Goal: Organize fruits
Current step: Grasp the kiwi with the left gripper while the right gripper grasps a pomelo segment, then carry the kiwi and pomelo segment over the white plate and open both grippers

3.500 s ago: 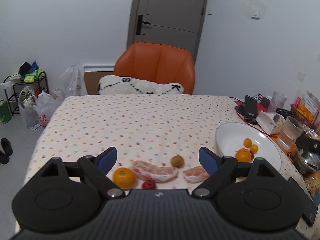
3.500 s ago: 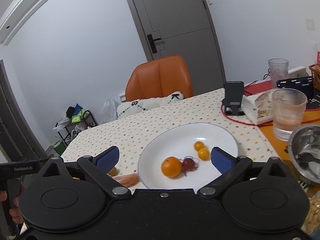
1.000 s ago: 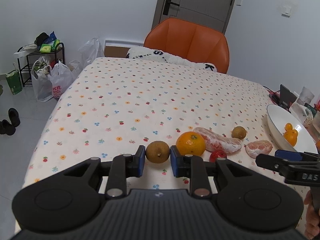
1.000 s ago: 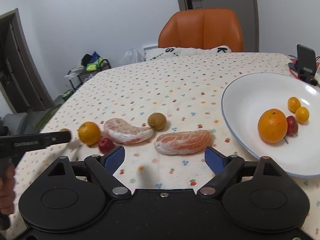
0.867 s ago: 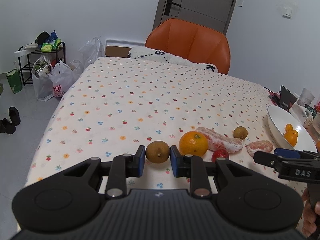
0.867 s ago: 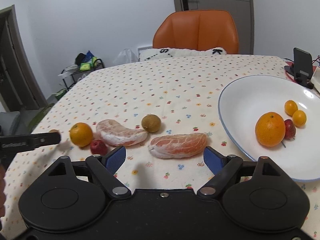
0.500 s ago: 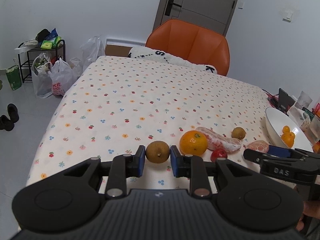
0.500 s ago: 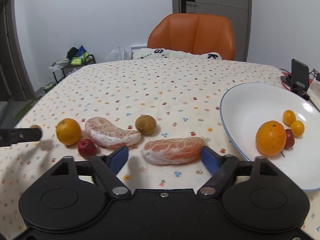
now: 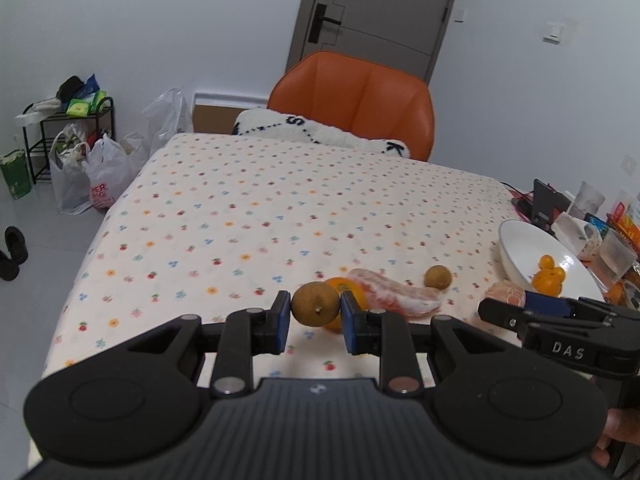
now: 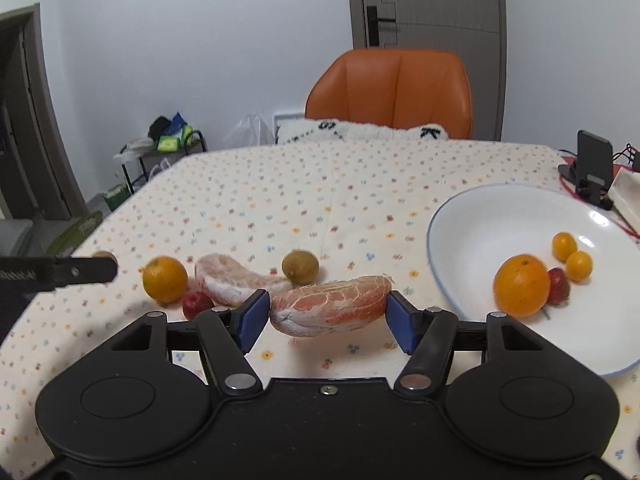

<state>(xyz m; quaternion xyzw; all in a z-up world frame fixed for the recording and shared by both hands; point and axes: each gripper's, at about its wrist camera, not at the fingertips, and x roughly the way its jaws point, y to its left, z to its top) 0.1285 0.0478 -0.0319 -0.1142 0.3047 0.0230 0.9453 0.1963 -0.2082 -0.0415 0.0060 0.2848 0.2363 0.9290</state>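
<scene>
Left hand-held gripper is closed on a brown round fruit, held clear above the table. Right hand-held gripper has its pads against both ends of a peeled pomelo segment, which lies on the table just left of the white plate.

Bench cloth: matt, printed fabric. Plate: glossy white glaze. Chair: smooth orange leather look. Hand-held gripper: matt black plastic.
</scene>
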